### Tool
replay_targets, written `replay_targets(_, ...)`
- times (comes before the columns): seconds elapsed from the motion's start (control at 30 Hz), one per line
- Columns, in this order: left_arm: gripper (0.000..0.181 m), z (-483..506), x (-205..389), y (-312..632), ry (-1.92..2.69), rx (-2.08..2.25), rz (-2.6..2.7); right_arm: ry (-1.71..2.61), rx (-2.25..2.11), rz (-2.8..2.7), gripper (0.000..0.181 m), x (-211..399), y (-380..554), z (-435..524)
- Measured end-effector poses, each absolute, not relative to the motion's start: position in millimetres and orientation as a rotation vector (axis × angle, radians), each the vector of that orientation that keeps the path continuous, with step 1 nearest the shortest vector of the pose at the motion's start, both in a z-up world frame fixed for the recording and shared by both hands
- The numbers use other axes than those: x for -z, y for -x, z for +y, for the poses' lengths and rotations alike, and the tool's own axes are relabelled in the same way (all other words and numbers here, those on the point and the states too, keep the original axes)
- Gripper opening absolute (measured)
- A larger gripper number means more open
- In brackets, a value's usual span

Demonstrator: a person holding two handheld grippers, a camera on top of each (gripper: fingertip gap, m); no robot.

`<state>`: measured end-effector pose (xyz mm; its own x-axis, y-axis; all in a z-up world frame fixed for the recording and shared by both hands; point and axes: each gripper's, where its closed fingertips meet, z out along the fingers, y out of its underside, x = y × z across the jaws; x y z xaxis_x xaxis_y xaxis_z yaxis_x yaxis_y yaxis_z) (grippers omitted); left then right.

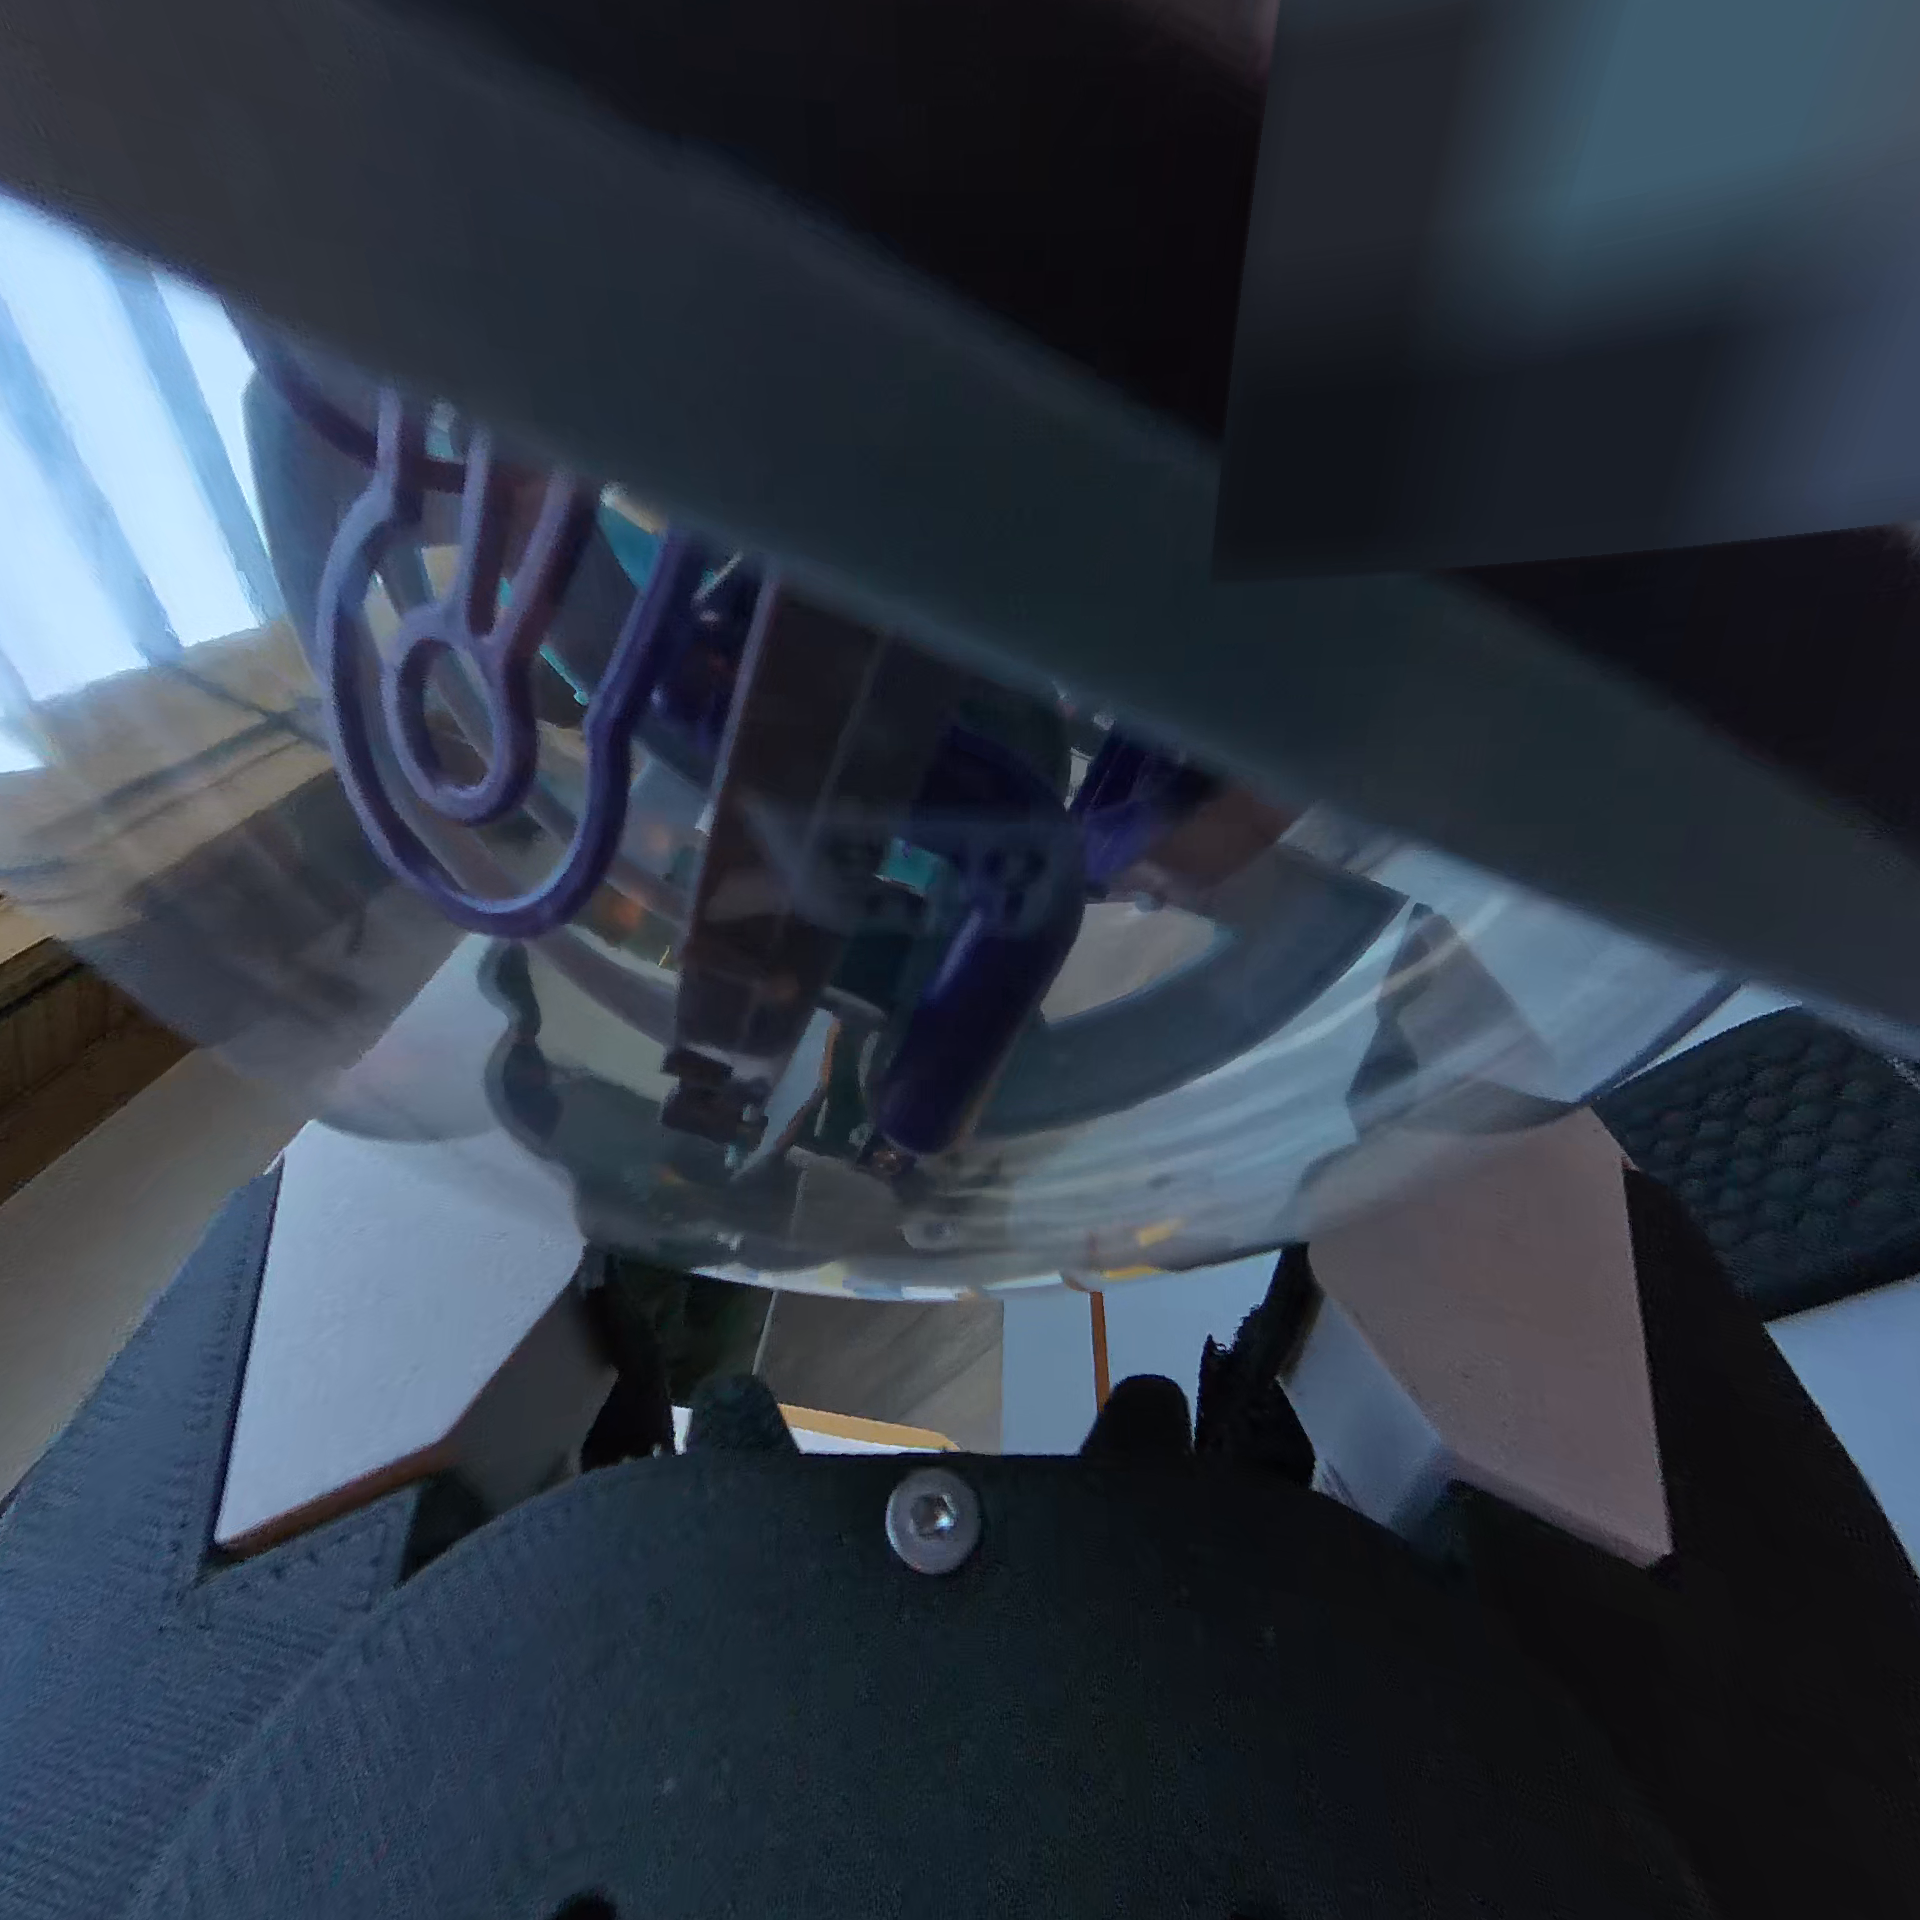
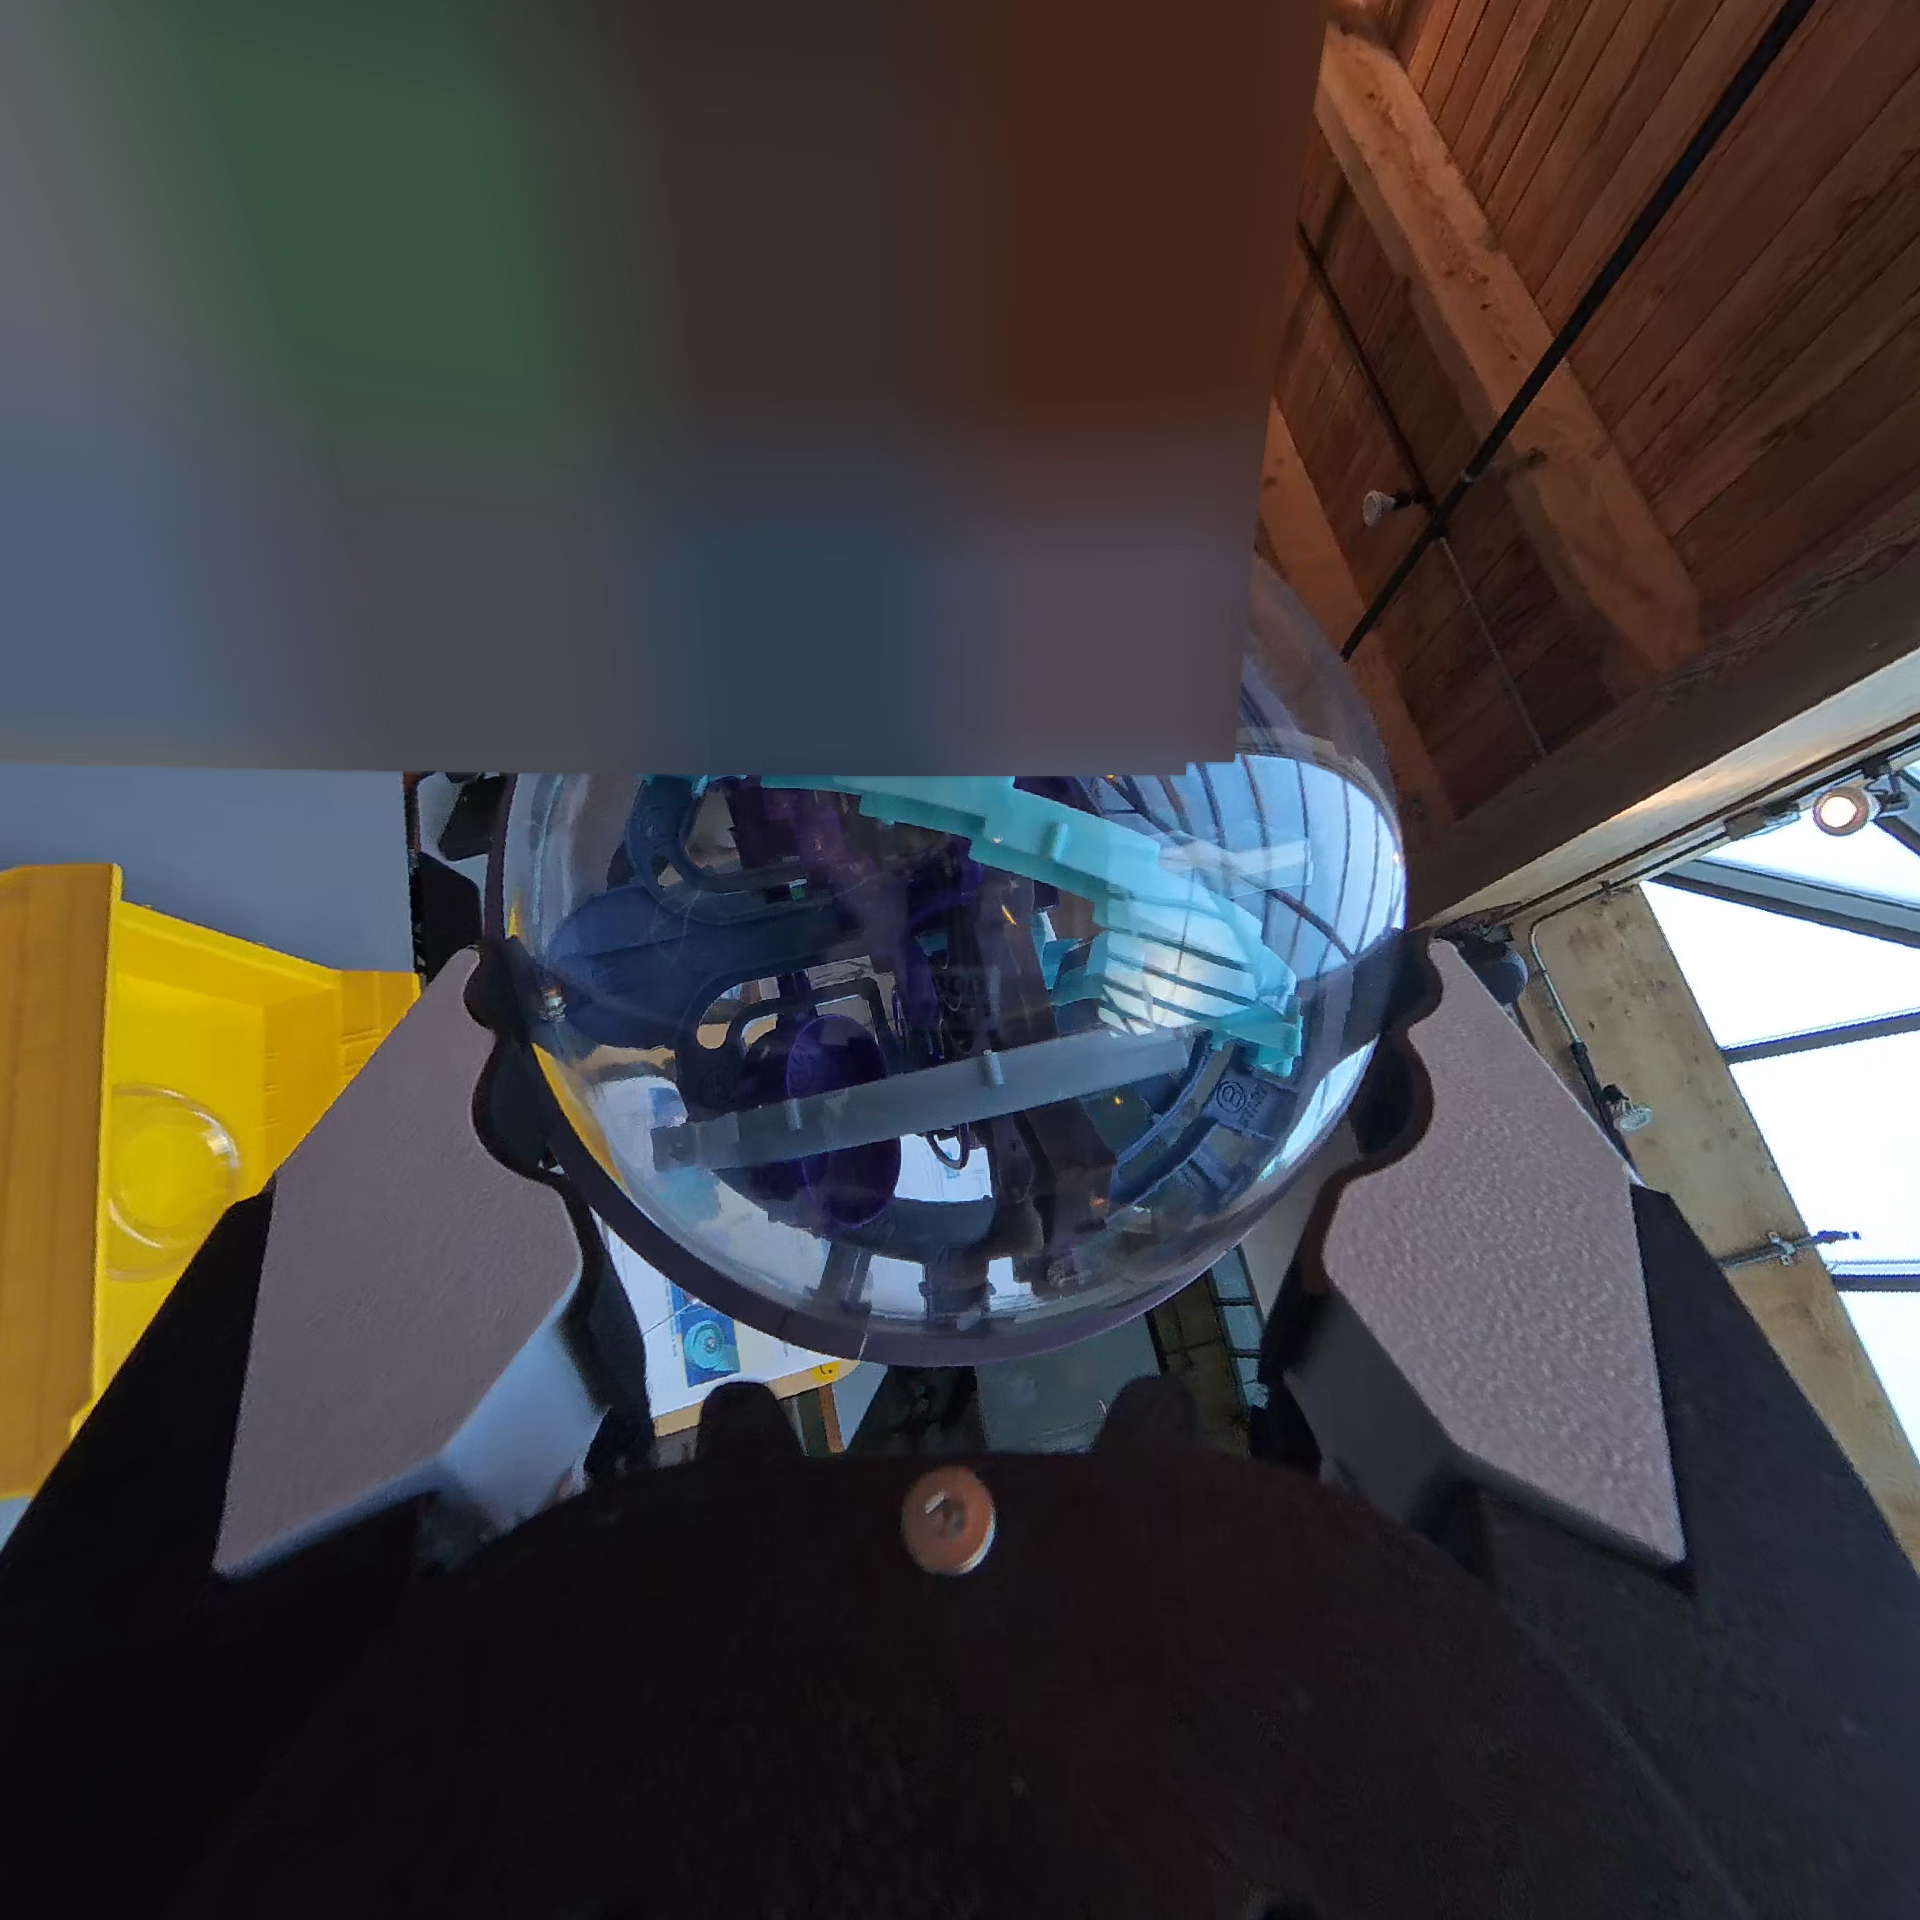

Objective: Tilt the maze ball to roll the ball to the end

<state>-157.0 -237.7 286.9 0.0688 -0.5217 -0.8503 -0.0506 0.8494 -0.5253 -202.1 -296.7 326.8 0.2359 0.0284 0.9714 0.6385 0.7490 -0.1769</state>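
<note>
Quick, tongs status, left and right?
Left tongs: spread wide against the maze ball; grip cannot be told.
Right tongs: shut on maze ball.

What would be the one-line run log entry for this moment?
object: clear plastic maze ball with purple and turquoise tracks | right tongs: gripping its sides | left tongs: ball between fingers, contact unclear | small ball: not visible

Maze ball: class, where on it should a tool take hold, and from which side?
Grip the maze ball at its dark equator band, fingers on opposite sides. In the right wrist view the right tool does this: the scalloped rim gives purchase, the clear domes are smooth.
</note>
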Motion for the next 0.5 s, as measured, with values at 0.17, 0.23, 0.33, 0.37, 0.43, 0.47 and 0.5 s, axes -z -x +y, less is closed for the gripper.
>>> replay_targets(0.17,0.156,-235,-281,159,0.498,0.414,1.456,0.663,0.455,-1.306,0.159,-322,206,-292)
replay_targets(0.23,0.156,-234,-280,160,0.502,0.422,1.449,0.672,0.453,-1.313,0.159,-321,207,-290)
replay_targets(0.33,0.156,-232,-277,163,0.515,0.433,1.443,0.681,0.438,-1.32,0.159,-319,210,-288)
replay_targets(0.37,0.156,-232,-276,164,0.521,0.437,1.442,0.685,0.432,-1.323,0.159,-319,210,-288)
replay_targets(0.43,0.155,-230,-272,165,0.54,0.448,1.442,0.698,0.415,-1.326,0.159,-316,212,-286)
replay_targets(0.47,0.156,-230,-269,166,0.55,0.455,1.442,0.704,0.404,-1.326,0.159,-314,213,-285)
replay_targets(0.5,0.156,-230,-266,167,0.558,0.462,1.442,0.708,0.392,-1.327,0.159,-311,214,-285)
